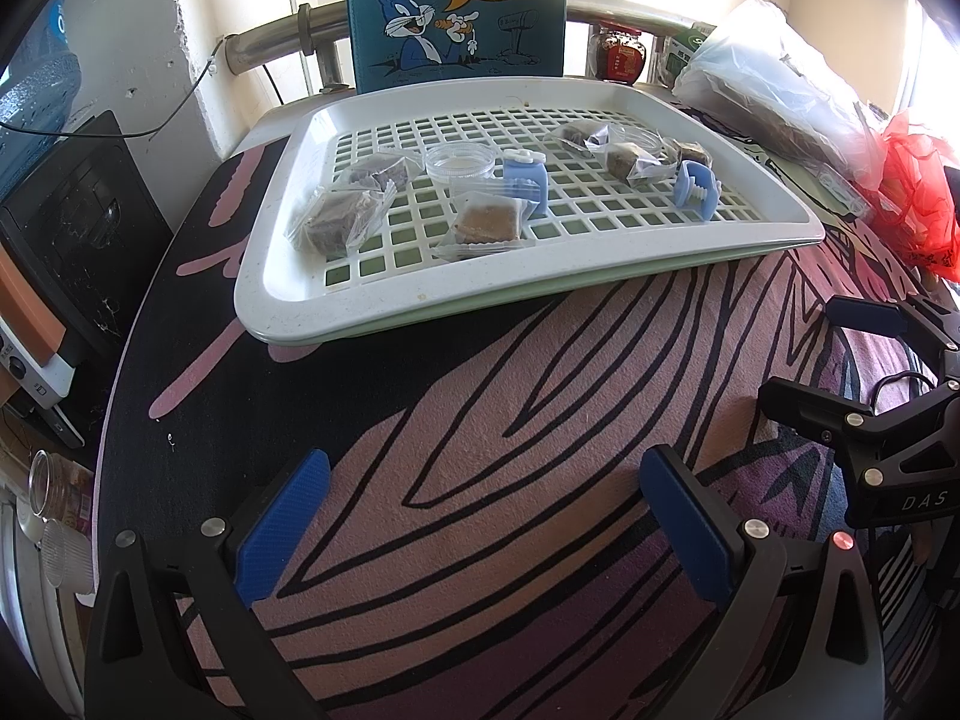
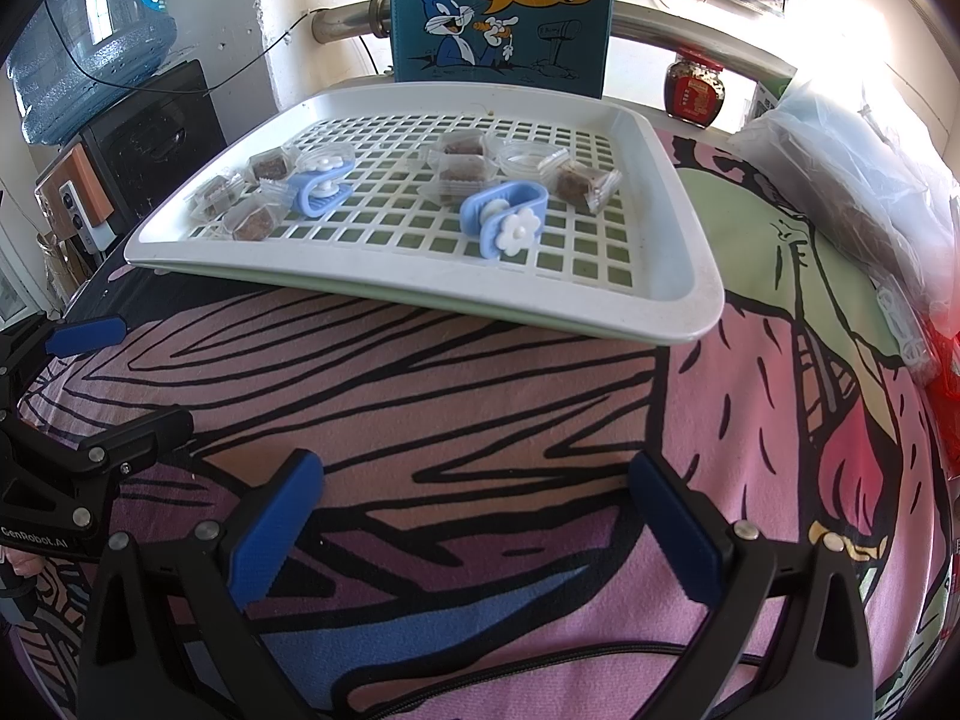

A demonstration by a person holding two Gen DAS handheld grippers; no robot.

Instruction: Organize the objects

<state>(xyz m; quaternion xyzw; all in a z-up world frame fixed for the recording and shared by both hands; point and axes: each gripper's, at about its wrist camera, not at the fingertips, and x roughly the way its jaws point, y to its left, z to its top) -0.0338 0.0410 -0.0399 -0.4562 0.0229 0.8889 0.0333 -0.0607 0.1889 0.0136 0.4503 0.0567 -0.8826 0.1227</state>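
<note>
Wrapped brown snacks (image 2: 579, 183), blue clips (image 2: 503, 217) and seemingly clear lids (image 1: 461, 161) lie scattered on the white tray (image 2: 690, 276).

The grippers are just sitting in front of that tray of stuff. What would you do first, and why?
Probably ease the right gripper forward toward the nearer blue clip. Both grippers are open and empty, short of the white tray, and that clip lies apart from the wrapped snacks, so it looks easiest to grasp.
</note>
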